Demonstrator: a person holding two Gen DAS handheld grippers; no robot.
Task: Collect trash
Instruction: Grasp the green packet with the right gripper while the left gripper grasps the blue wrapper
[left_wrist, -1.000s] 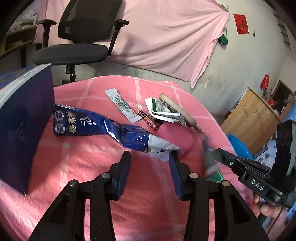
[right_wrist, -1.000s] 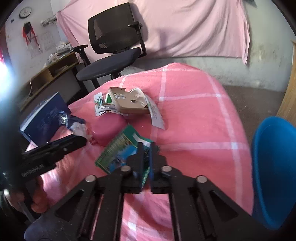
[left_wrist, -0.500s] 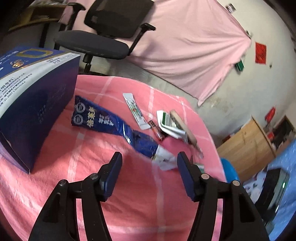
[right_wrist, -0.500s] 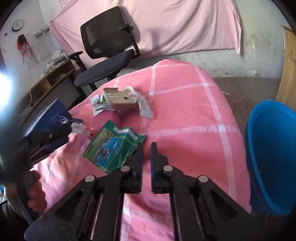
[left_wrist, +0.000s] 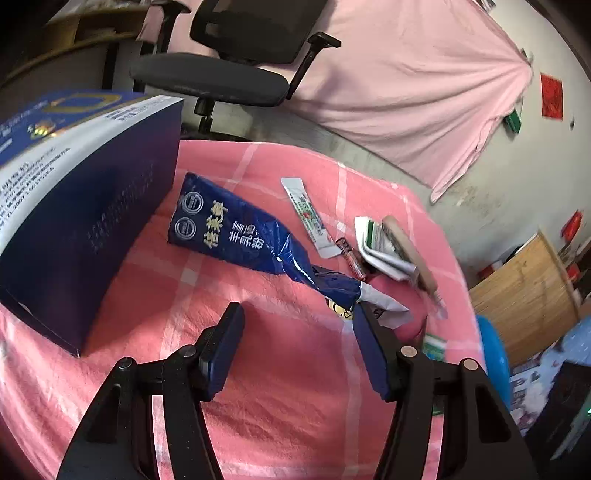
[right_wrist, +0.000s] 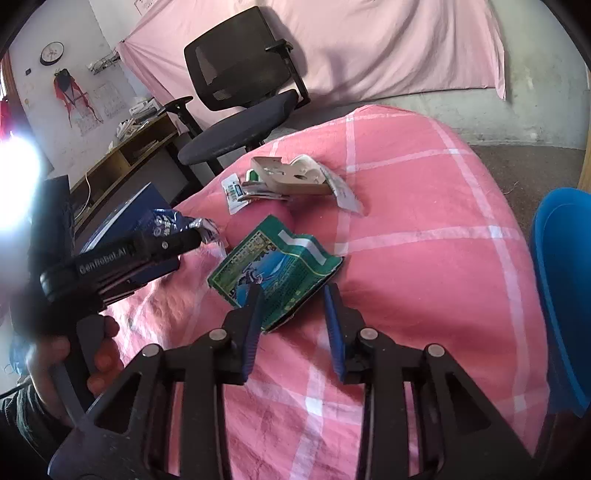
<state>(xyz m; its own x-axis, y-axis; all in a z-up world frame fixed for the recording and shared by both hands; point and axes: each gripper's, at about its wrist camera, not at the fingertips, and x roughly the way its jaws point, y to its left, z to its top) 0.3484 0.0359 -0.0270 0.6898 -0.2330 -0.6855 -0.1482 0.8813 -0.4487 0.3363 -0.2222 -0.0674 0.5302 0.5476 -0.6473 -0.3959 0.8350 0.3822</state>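
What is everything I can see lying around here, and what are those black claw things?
Crumpled dark blue foil bag: one, left of bed centre.
Flat green printed wrapper: one, between the right gripper's open fingers.
Large navy cardboard box: one, bed's left edge.
Narrow white sachet: one, beyond the bag.
Beige cardboard piece: one, atop white papers.
Blue plastic bin: one, right of bed.
Black office chair: one, behind bed.
Left gripper: black, open.
Right gripper: black, open.

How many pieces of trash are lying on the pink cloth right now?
6 visible, maybe more hidden: crumpled blue foil bag, long white sachet, small red stick packet, folded white papers, tan cardboard piece, green wrapper.
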